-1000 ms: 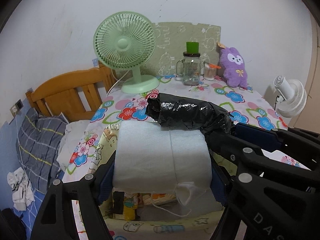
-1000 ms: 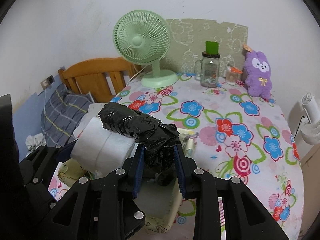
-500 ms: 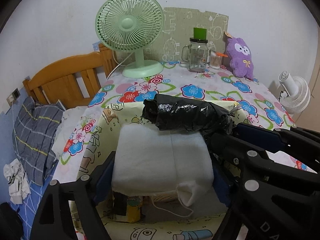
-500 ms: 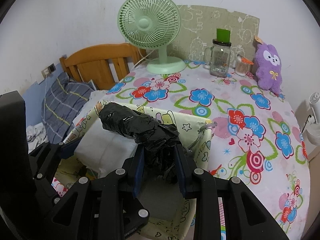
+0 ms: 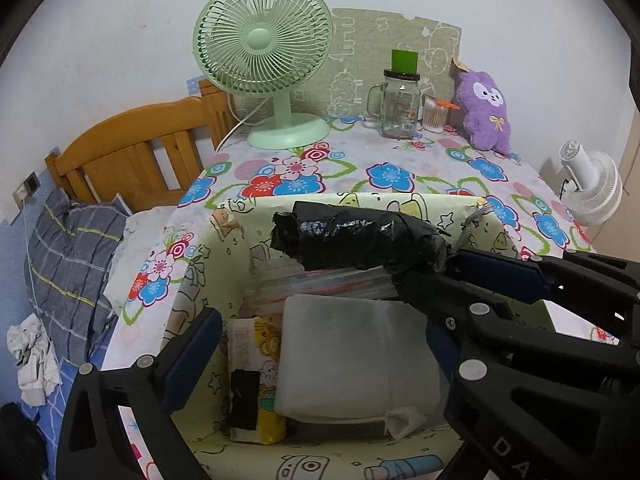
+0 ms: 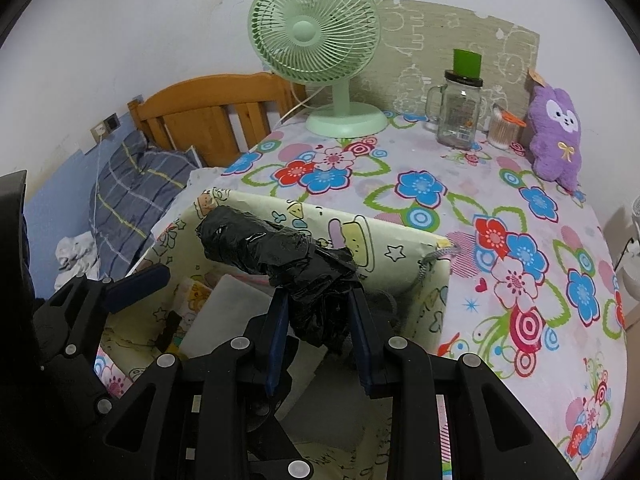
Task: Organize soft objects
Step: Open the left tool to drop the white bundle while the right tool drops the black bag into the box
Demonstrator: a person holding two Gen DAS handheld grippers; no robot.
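A cream cartoon-print fabric storage box stands on the flowered table. A white foam pad lies inside it, beside a small printed packet. My left gripper is open above the box, its fingers apart on either side of the pad. My right gripper is shut on a black plastic-wrapped roll and holds it over the box. A purple plush bunny sits at the table's far right.
A green desk fan, a glass mug jar and a cotton-swab cup stand along the far edge. A wooden headboard and grey plaid bedding lie left. A white fan stands right.
My left gripper has opened and let go of the white foam pad, which now lies down inside the box. Both grippers have lowered toward the box. The right still holds the black roll.
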